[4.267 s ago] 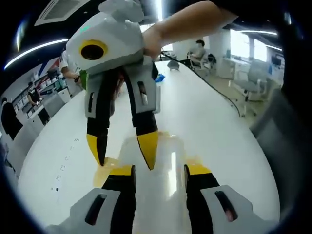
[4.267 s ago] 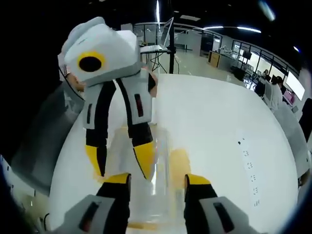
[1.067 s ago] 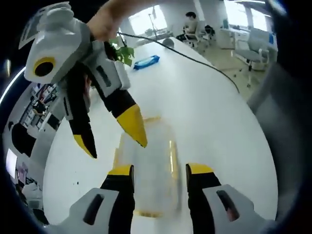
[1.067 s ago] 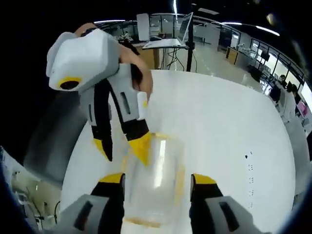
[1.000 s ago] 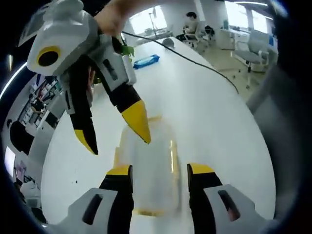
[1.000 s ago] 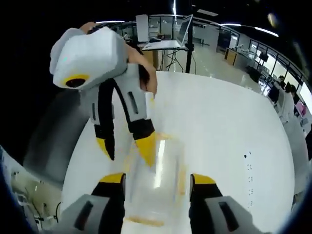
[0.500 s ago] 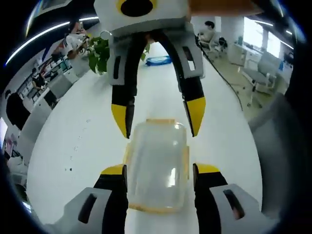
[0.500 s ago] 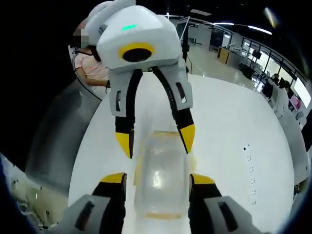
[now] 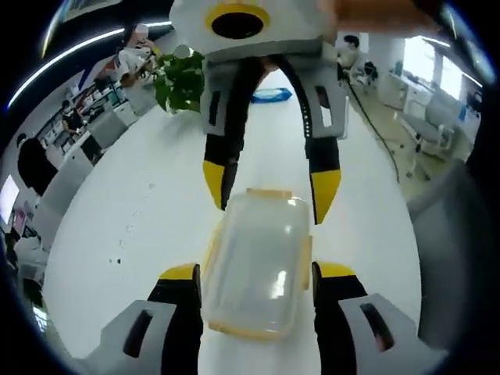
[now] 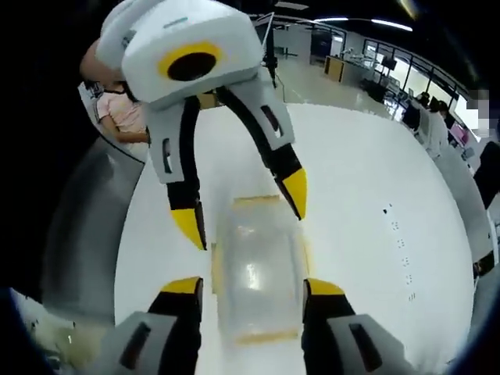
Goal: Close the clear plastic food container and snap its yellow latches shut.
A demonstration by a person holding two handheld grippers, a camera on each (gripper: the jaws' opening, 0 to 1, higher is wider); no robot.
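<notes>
Clear plastic food container [image 9: 256,266] lies flat on white table [image 9: 141,211], lid on, yellow latches [image 9: 305,254] along edges. I see my left gripper [image 9: 254,275] jaws wide apart, straddling container's near end, one tip each side. My right gripper [image 10: 250,289] also spread wide, flanking opposite end [image 10: 256,269]. Each gripper shows in other's view, tips down either side of far end, contact unclear. Potted plant [image 9: 181,82] and blue object [image 9: 273,94] well beyond on table.

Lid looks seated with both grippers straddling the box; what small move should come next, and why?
Probably close the right gripper inward on the yellow latches along the container: its open jaws flank the far end without touching, as do the left gripper's.
</notes>
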